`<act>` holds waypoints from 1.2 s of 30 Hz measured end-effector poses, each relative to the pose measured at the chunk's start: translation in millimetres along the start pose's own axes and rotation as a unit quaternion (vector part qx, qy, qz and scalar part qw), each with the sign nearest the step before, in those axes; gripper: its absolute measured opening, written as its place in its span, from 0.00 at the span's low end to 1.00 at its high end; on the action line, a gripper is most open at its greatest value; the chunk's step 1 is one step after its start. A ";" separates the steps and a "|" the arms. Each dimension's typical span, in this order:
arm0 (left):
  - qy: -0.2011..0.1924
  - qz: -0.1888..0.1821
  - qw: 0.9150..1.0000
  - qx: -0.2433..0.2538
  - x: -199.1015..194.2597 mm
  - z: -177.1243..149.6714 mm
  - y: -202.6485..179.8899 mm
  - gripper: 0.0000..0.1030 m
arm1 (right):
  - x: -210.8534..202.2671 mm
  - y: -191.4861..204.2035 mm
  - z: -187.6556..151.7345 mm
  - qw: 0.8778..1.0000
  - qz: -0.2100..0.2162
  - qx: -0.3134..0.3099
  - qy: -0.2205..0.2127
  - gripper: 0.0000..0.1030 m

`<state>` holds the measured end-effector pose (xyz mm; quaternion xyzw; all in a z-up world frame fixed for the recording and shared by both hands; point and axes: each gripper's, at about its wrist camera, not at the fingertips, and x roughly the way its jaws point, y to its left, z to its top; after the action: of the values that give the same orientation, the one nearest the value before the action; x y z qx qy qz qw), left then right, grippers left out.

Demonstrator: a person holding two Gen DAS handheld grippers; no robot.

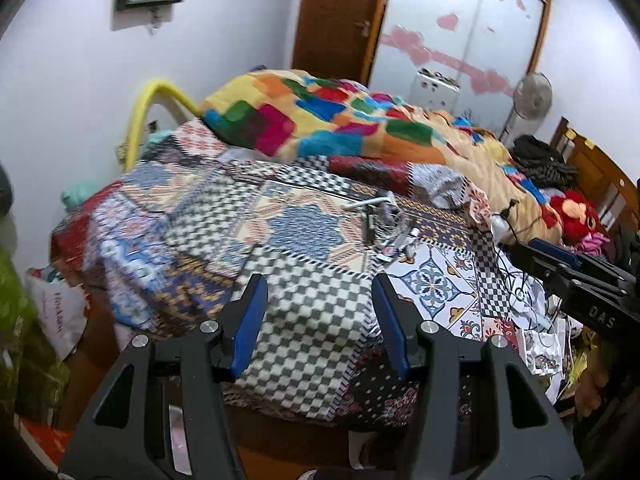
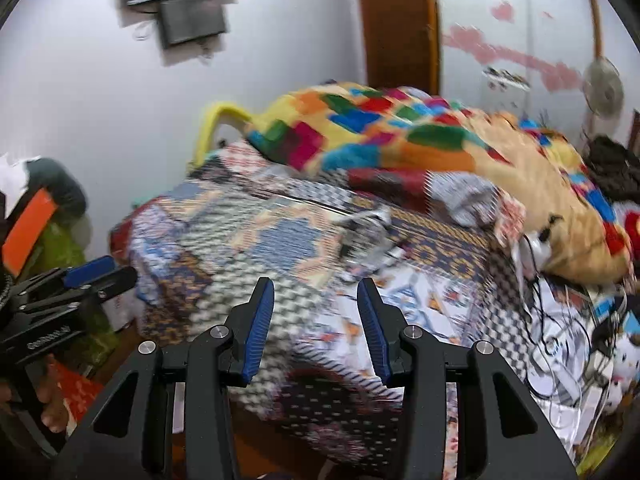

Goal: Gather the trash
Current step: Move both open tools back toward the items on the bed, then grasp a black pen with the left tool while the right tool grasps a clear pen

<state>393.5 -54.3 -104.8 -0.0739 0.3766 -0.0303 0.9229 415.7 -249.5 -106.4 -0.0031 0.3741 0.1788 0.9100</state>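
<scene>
A small heap of wrappers and silvery scraps (image 1: 386, 220) (image 2: 368, 232) lies mid-bed on the patchwork bedspread (image 1: 224, 216) (image 2: 240, 240). Crumpled papers tangled with black cables (image 1: 536, 312) (image 2: 560, 340) sit at the bed's right side. My left gripper (image 1: 319, 280) hovers over the near checkered corner, open with nothing between its blue pads. My right gripper (image 2: 315, 282) is open and empty too, above the same near edge. Each shows in the other's view: the right gripper (image 1: 560, 264) at the right, the left gripper (image 2: 96, 272) at the left, held by a hand (image 2: 48, 404).
A bright multicoloured blanket (image 1: 320, 120) is bunched across the far half of the bed. A red plush toy (image 1: 572, 208) and dark clothes lie at right. A white bag (image 1: 60, 312) and green bag sit on the floor at left. Door, wardrobe and fan (image 1: 532, 96) stand behind.
</scene>
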 end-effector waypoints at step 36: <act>0.103 -0.084 0.989 0.060 276.2 31.2 -43.2 0.29 | 237.3 -137.7 37.1 0.967 0.020 0.215 0.133 0.25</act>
<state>612.7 -124.3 -266.7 -0.0464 0.4601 -0.1372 0.8760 641.7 -296.6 -259.1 0.1764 0.5210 0.1102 0.8278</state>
